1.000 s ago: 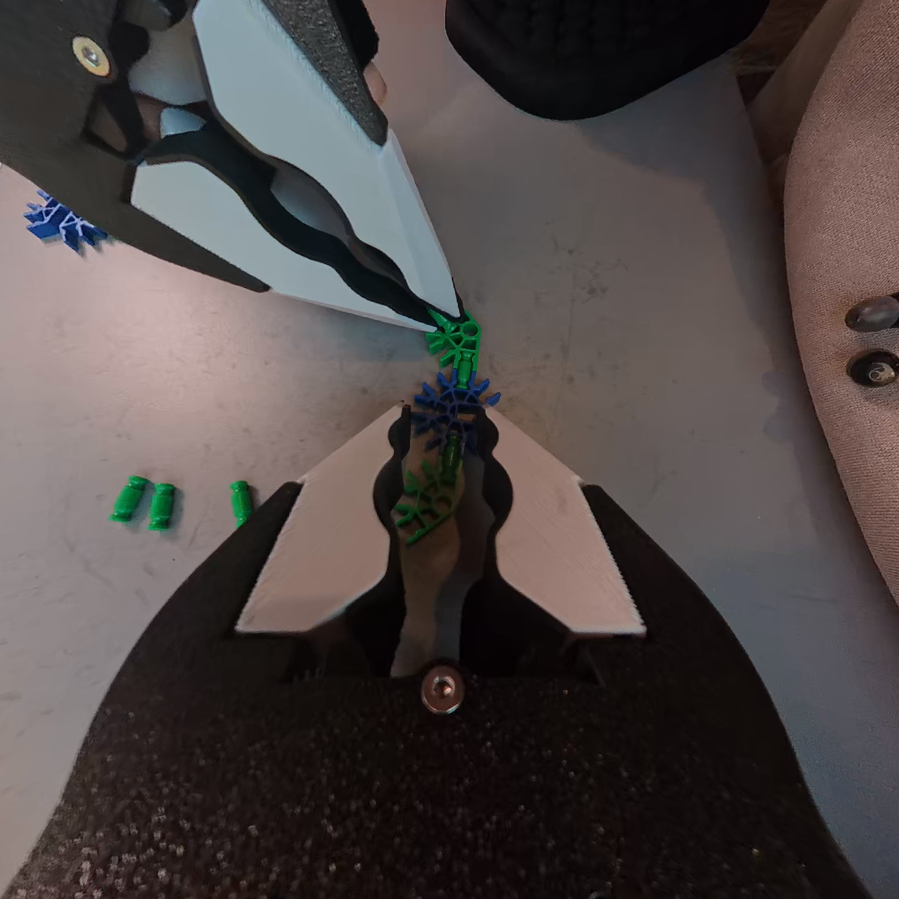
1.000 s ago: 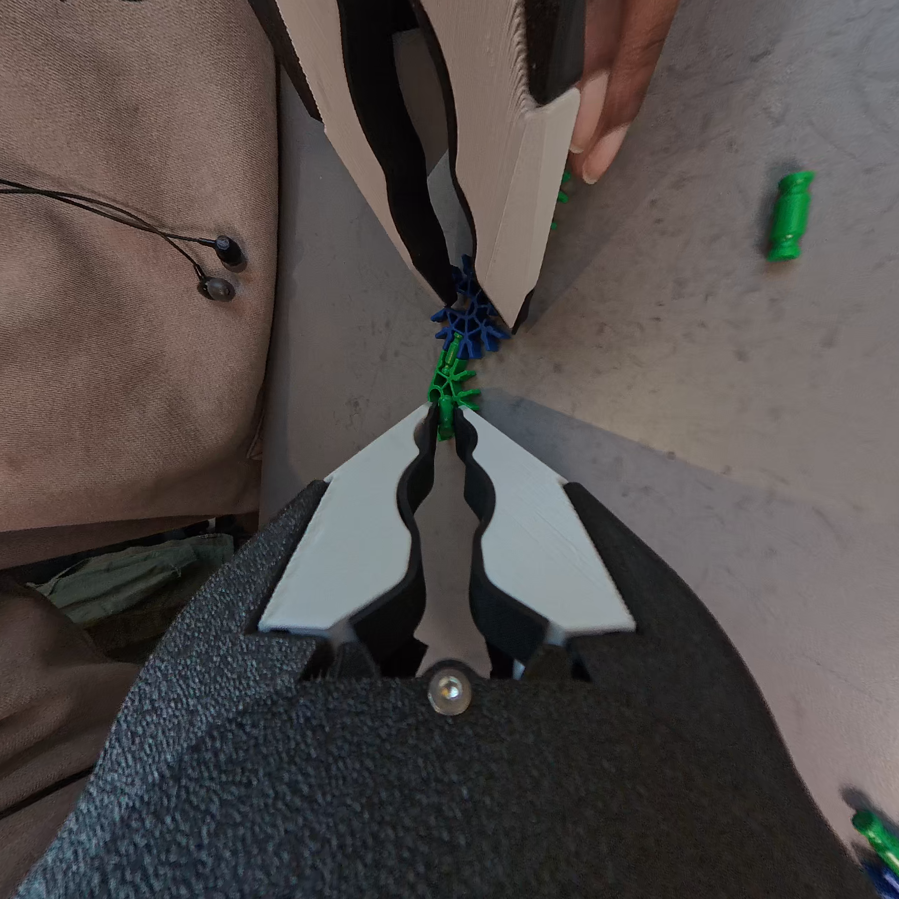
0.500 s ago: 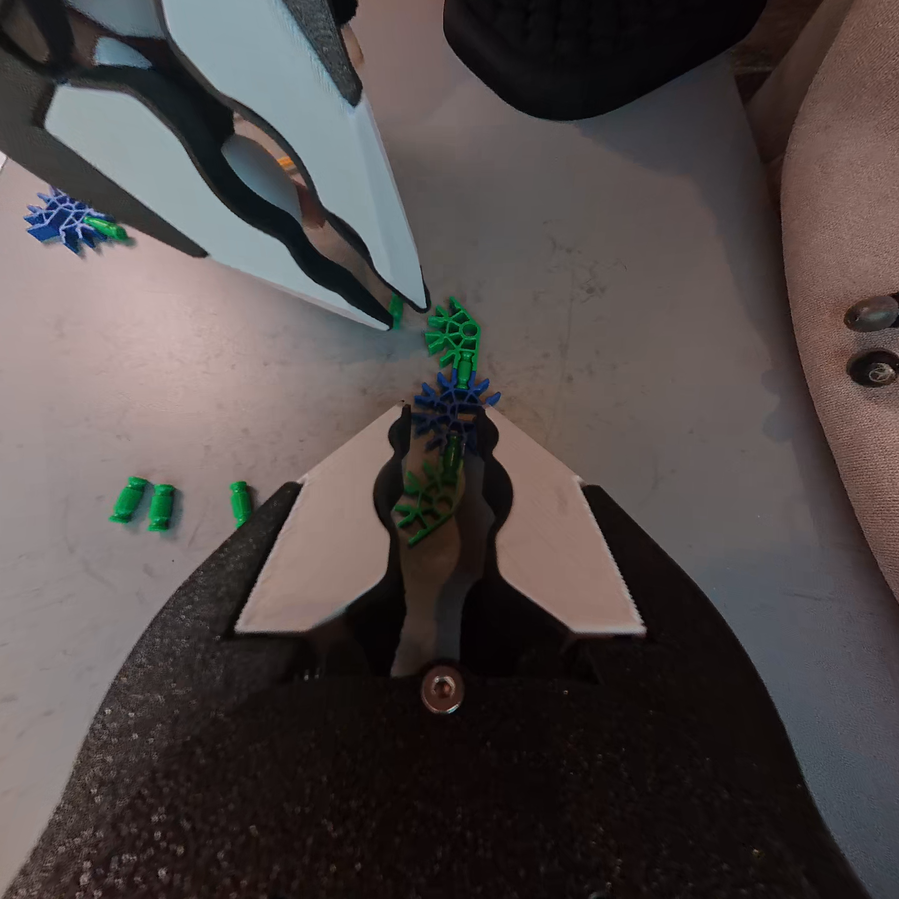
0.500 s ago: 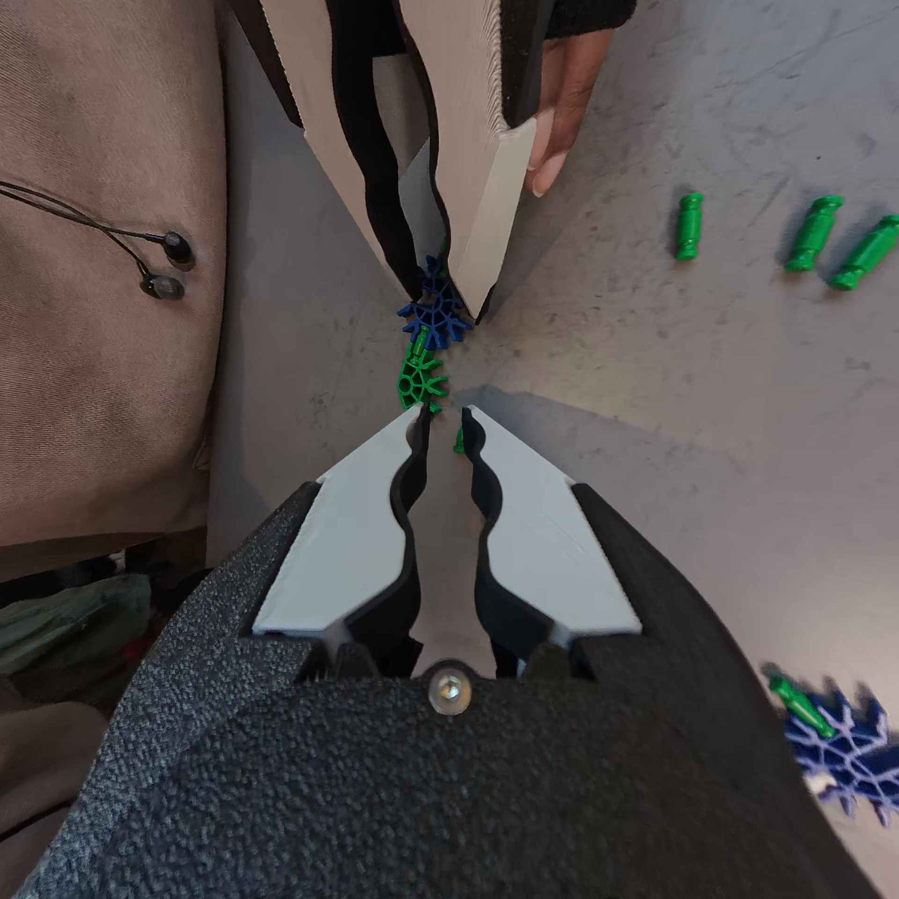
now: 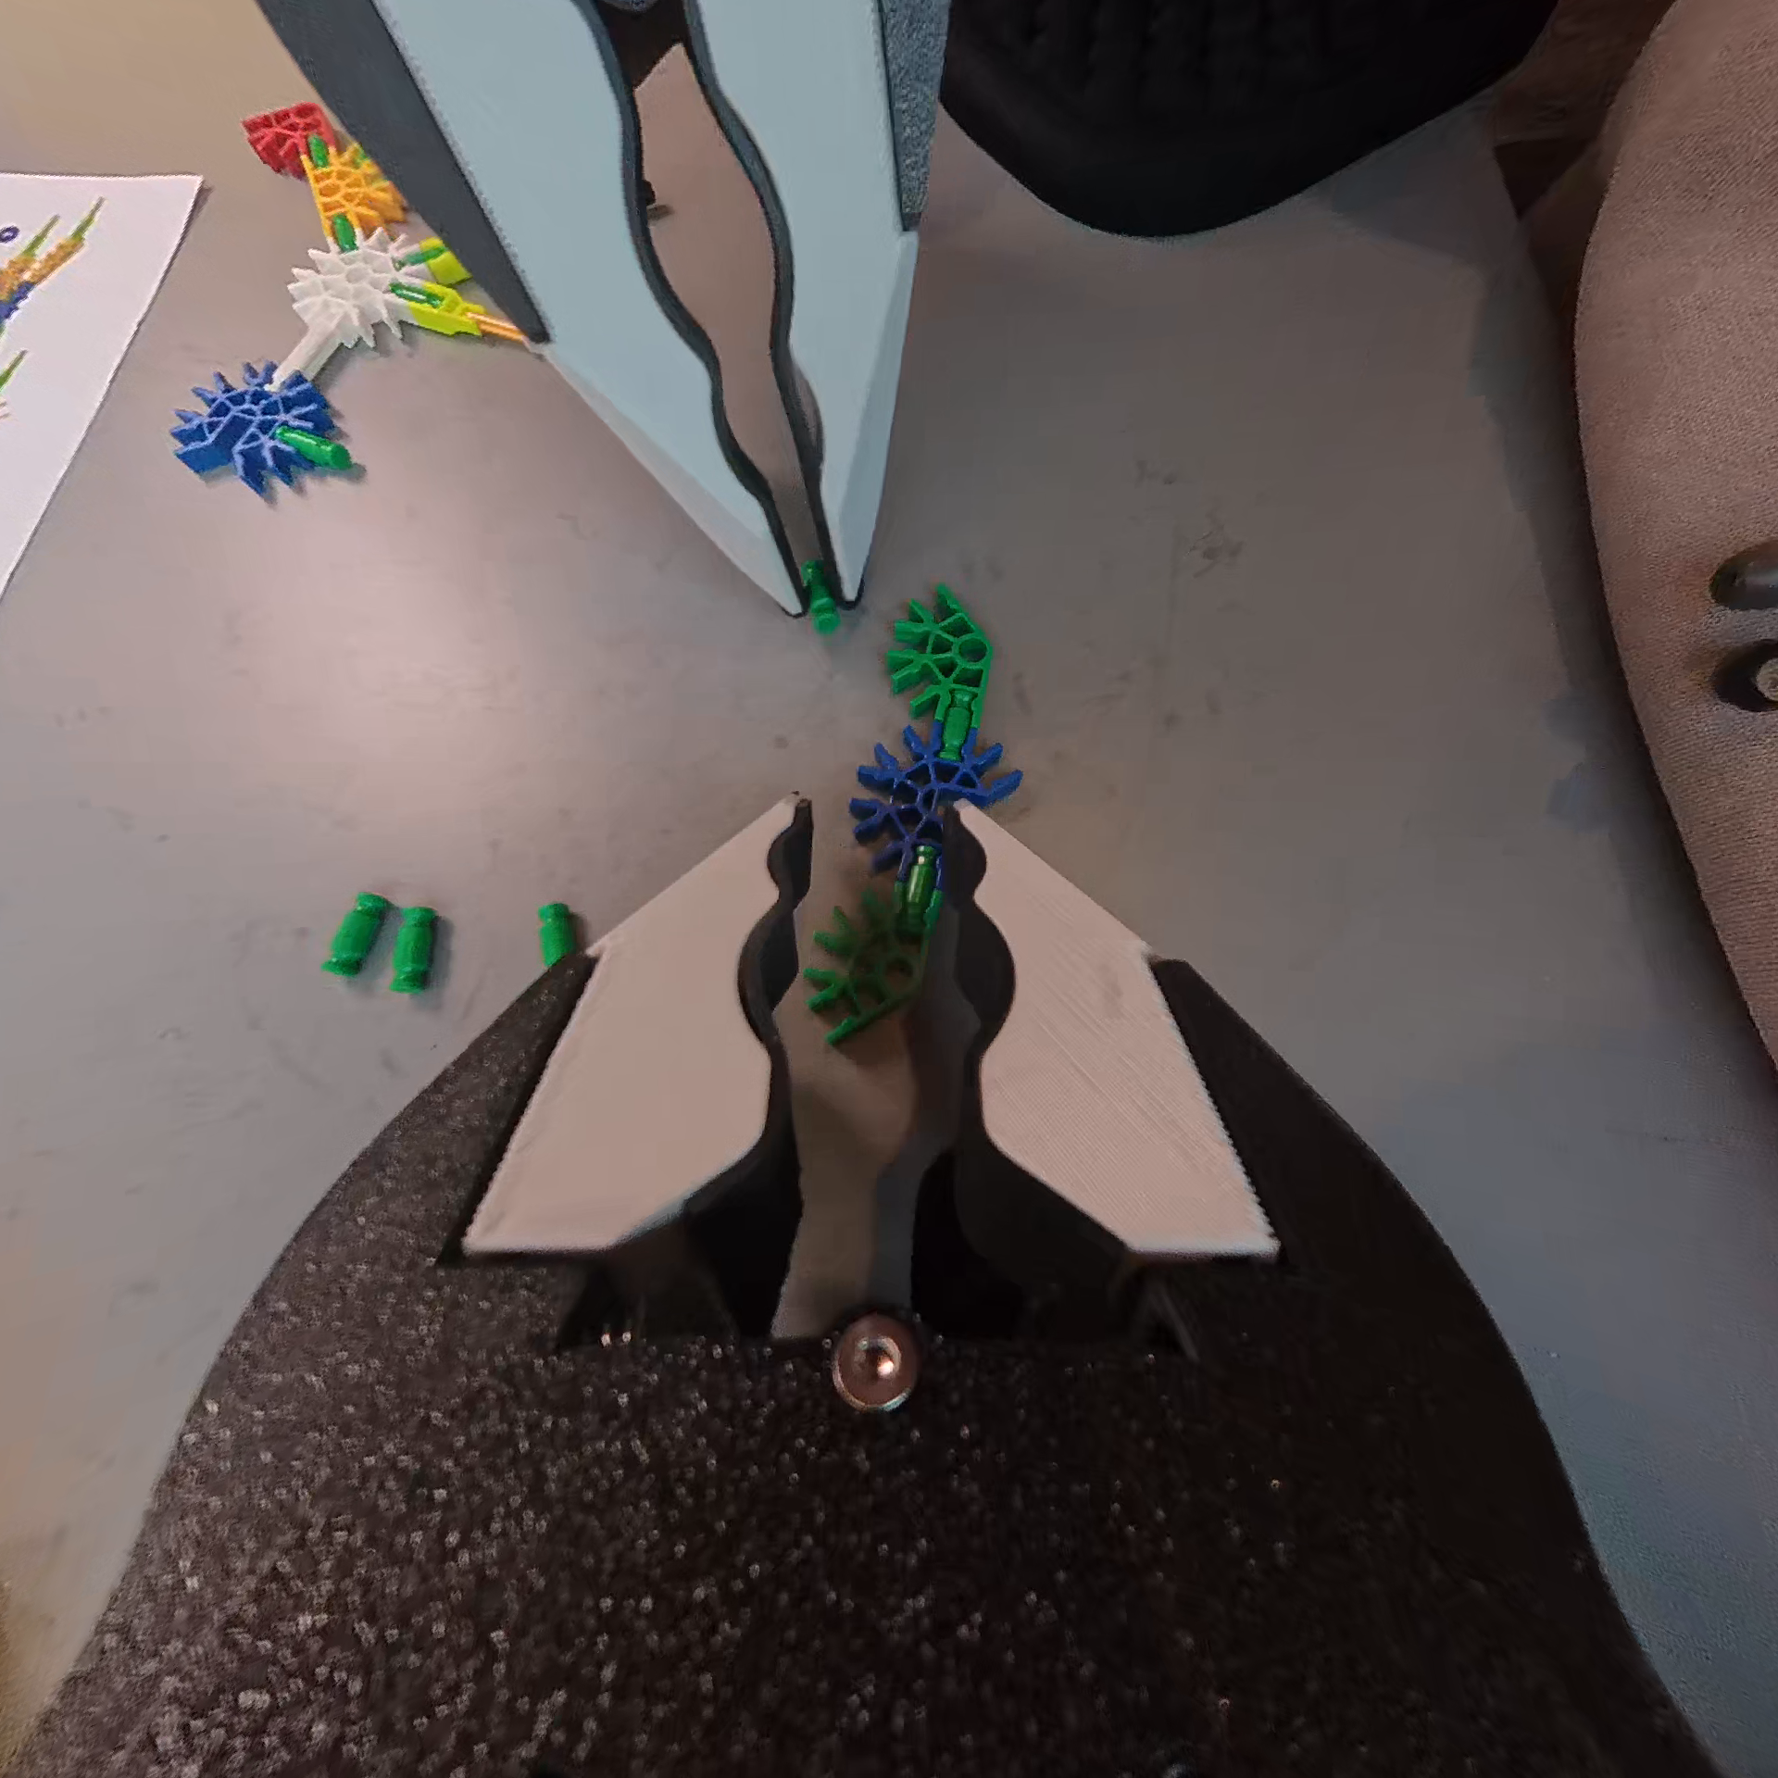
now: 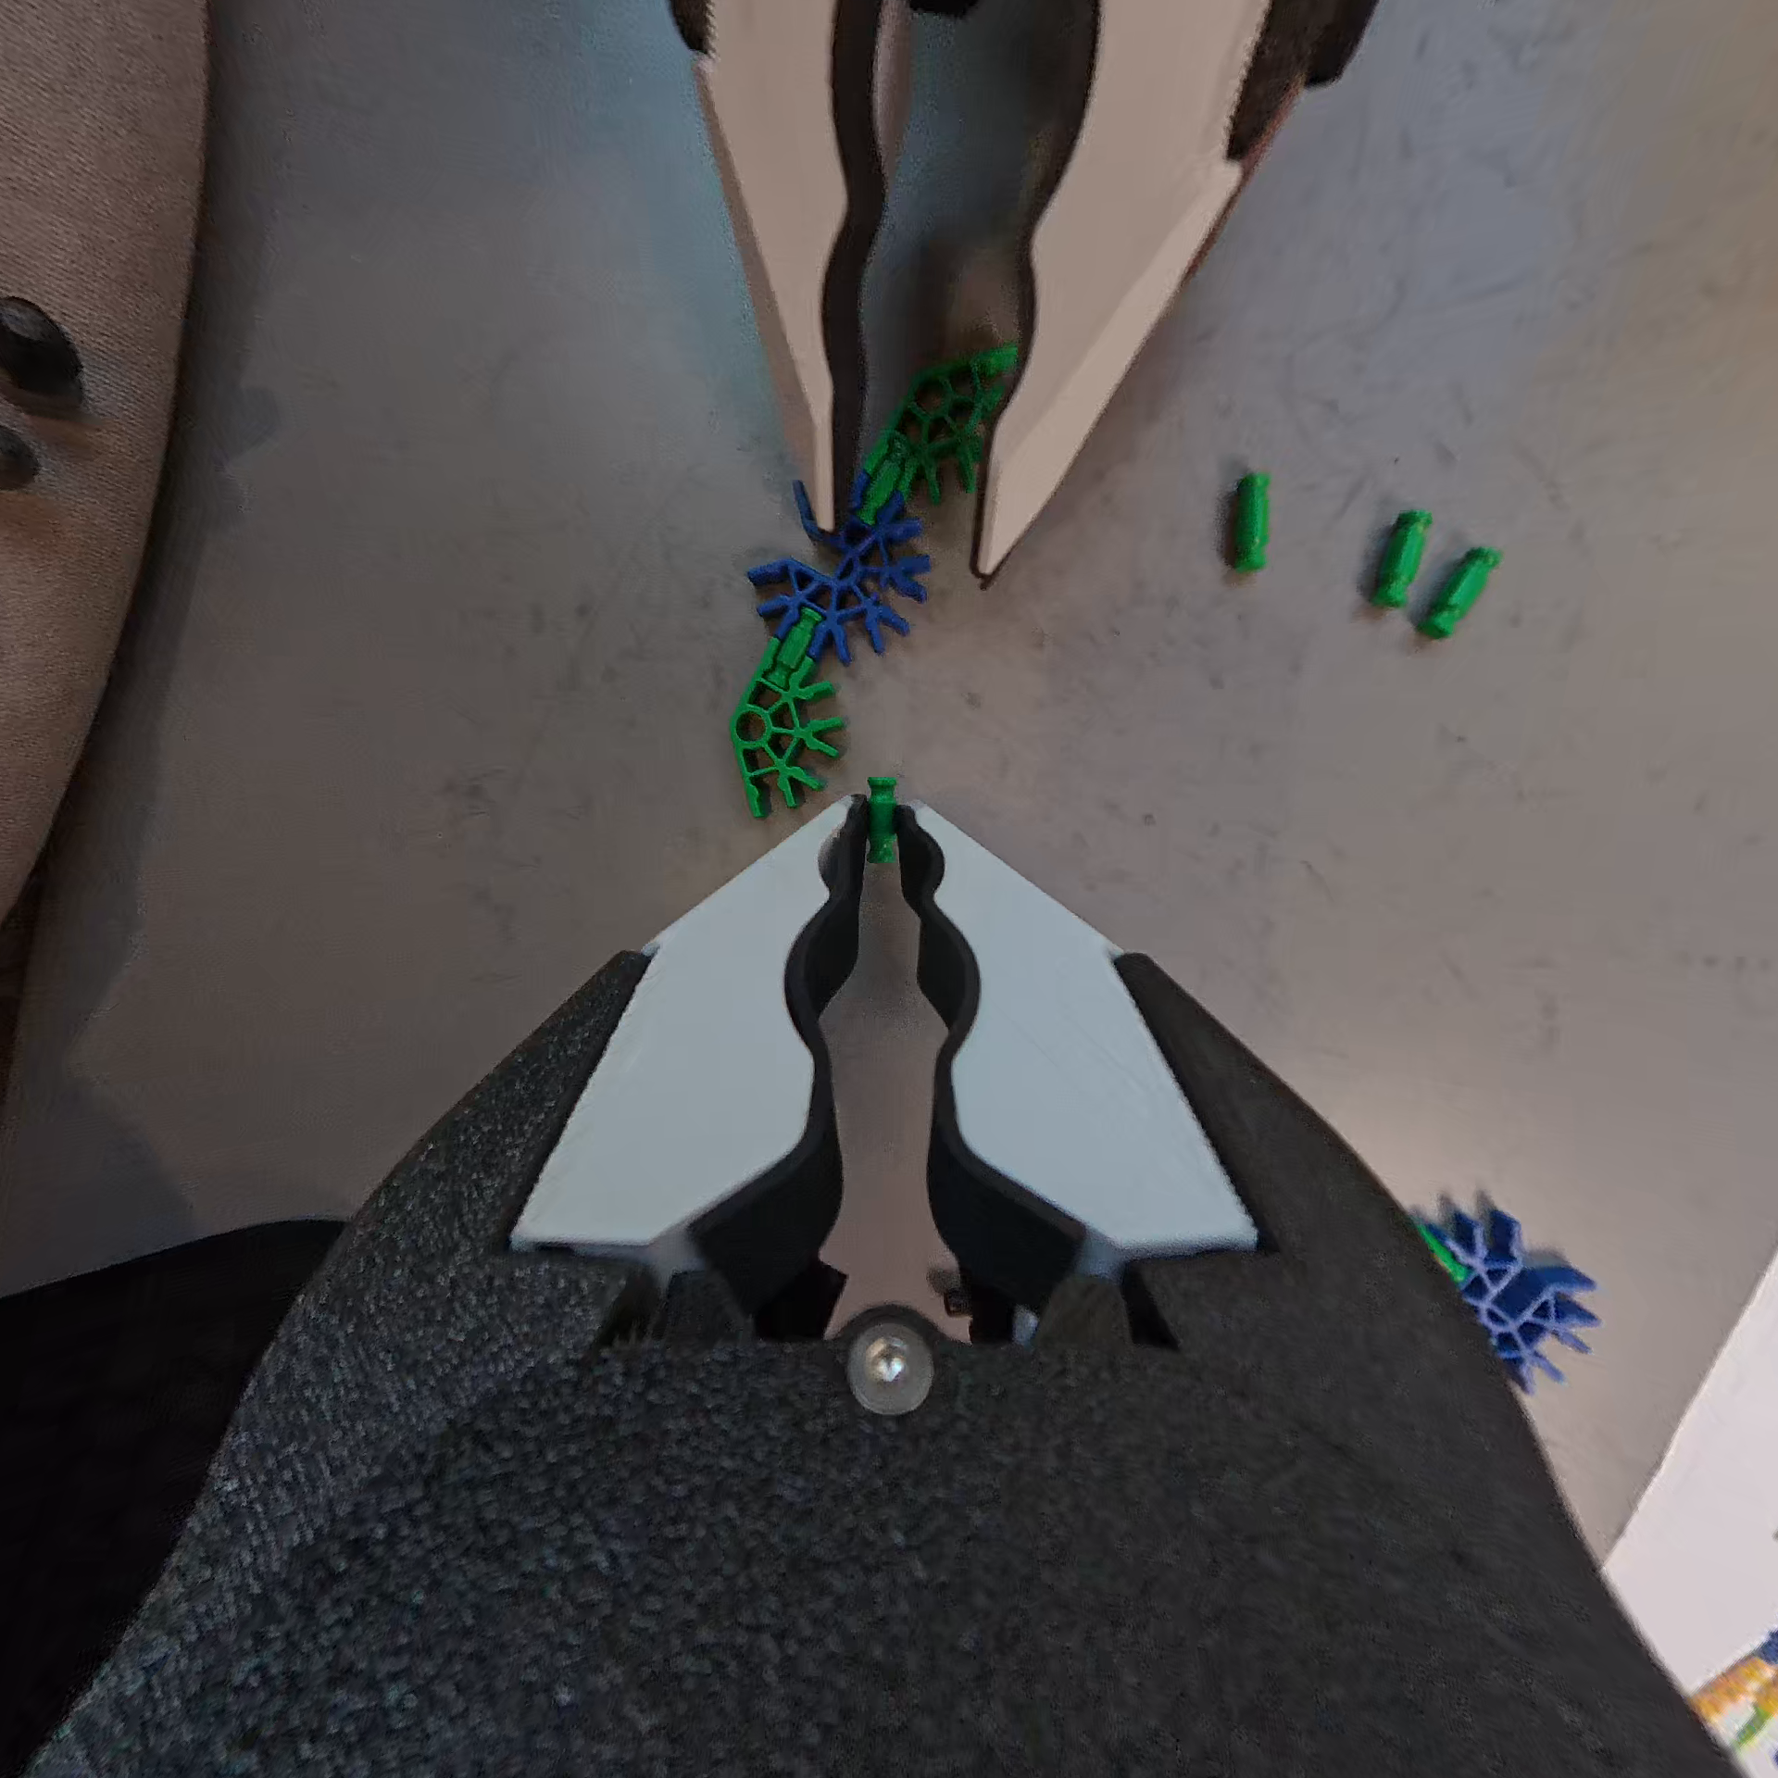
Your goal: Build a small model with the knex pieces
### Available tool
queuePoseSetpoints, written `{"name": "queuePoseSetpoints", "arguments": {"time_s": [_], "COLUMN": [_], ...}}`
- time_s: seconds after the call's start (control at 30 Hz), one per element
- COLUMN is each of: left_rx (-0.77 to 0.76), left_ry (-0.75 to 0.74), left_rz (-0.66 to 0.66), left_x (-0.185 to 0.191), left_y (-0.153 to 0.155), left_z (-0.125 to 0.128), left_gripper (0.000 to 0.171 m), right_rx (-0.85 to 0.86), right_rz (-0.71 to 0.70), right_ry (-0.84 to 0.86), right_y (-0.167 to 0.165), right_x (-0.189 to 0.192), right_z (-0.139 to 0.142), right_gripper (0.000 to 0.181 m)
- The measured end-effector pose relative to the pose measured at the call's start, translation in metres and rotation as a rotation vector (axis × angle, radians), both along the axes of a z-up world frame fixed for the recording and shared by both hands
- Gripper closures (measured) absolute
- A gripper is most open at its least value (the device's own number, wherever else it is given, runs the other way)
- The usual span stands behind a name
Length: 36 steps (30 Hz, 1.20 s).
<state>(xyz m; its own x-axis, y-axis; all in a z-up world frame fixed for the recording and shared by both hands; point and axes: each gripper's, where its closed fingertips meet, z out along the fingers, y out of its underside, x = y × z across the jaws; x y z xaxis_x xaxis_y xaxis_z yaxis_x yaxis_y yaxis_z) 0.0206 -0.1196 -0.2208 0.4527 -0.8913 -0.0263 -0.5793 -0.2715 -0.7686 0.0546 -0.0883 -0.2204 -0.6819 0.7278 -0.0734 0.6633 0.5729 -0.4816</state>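
1. Right gripper: jaws clenched on a short green rod, pinched at its middle, one end protruding past the tips.
2. Left gripper: jaws released and parted, straddling the near end of a connector chain. One finger lies against the chain's side; no grasp is evident.
3. The chain lies flat on the grey table, towards the edge bordered by beige fabric. It comprises a green fan connector, a blue snowflake connector and a second green fan, joined by short rods.
4. Handling, as judged: light, rigid plastic, smooth. Joints are friction fits and could pull apart under twisting. Best hold is across the blue hub's flat faces; the rod is best held at its waist.
5. Three loose green rods lie well apart, towards the opposite side.
6. A multicoloured assembly and a printed sheet sit at the far corner.
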Motion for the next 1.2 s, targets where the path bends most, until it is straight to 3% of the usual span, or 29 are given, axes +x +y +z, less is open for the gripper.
{"name": "queuePoseSetpoints", "arguments": {"time_s": [0.13,0.27,0.37,0.47,0.6,0.77,1.03,1.2], "left_rx": [0.042,0.065,-0.035,-0.139,-0.068,0.002,0.014,0.018], "left_ry": [0.026,0.071,0.028,0.087,0.074,0.07,0.004,0.047], "left_rz": [0.04,0.079,-0.013,-0.107,-0.042,0.033,-0.032,-0.062], "left_x": [-0.012,-0.028,-0.028,-0.028,-0.019,-0.013,-0.003,0.002], "left_y": [0.008,0.012,-0.01,-0.035,-0.017,0.002,-0.009,-0.013], "left_z": [0.005,0.01,0.015,-0.002,-0.002,-0.006,0.009,0.0], "left_gripper": [0.149,0.151,0.153,0.157,0.157,0.154,0.154,0.15], "right_rx": [0.005,0.035,0.002,-0.024,-0.045,-0.01,0.05,0.064], "right_rz": [0.101,0.12,0.116,0.101,0.065,-0.022,0.005,0.011], "right_ry": [0.032,0.021,0.001,0.005,0.049,0.079,0.063,0.057], "right_y": [-0.012,-0.017,-0.027,-0.04,-0.055,-0.041,-0.056,-0.054], "right_x": [0.0,0.004,0.012,0.02,0.023,0.023,0.018,0.015], "right_z": [0.011,0.001,-0.004,-0.004,-0.002,0.005,0.0,0.0], "right_gripper": [0.176,0.176,0.176,0.176,0.176,0.176,0.176,0.176]}}
